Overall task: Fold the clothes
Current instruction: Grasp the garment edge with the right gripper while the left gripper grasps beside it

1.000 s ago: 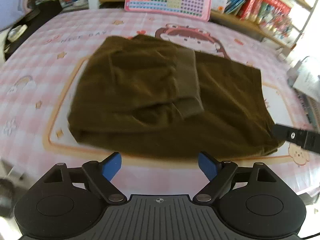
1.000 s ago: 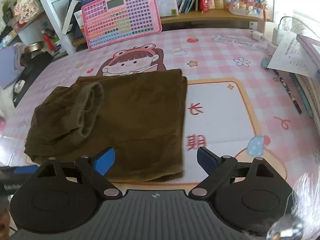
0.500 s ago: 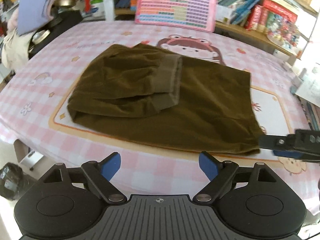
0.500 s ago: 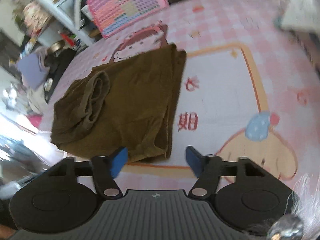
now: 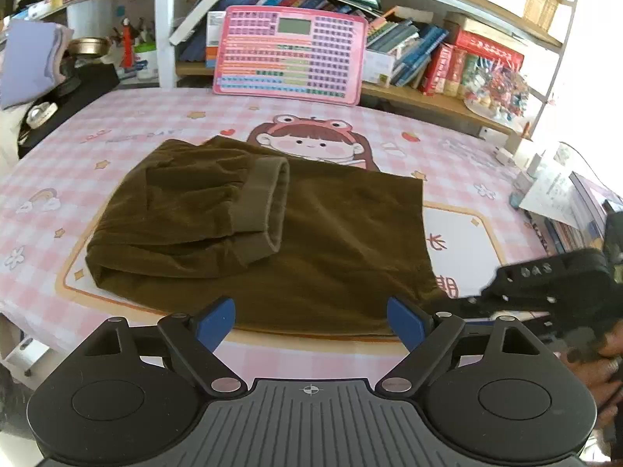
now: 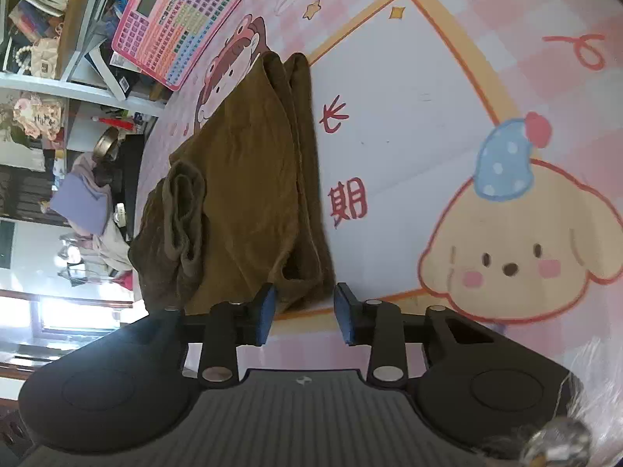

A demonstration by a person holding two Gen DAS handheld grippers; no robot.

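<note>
Right gripper [image 6: 304,313] jaws closing around near corner of brown trousers [image 6: 249,179] on desk [image 6: 428,124] — for next fold; left gripper [image 5: 310,321] jaws apart, empty.

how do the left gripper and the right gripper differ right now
The left gripper has its blue-padded fingers spread wide, while the right gripper has its fingers much nearer together and closing.

The left gripper hangs short of the folded brown corduroy garment, with nothing between its fingers; the right gripper sits at the garment's near corner, cloth just ahead of its pads.

The left view is level; the right view is rolled sideways.

Both point down at the same garment.
</note>
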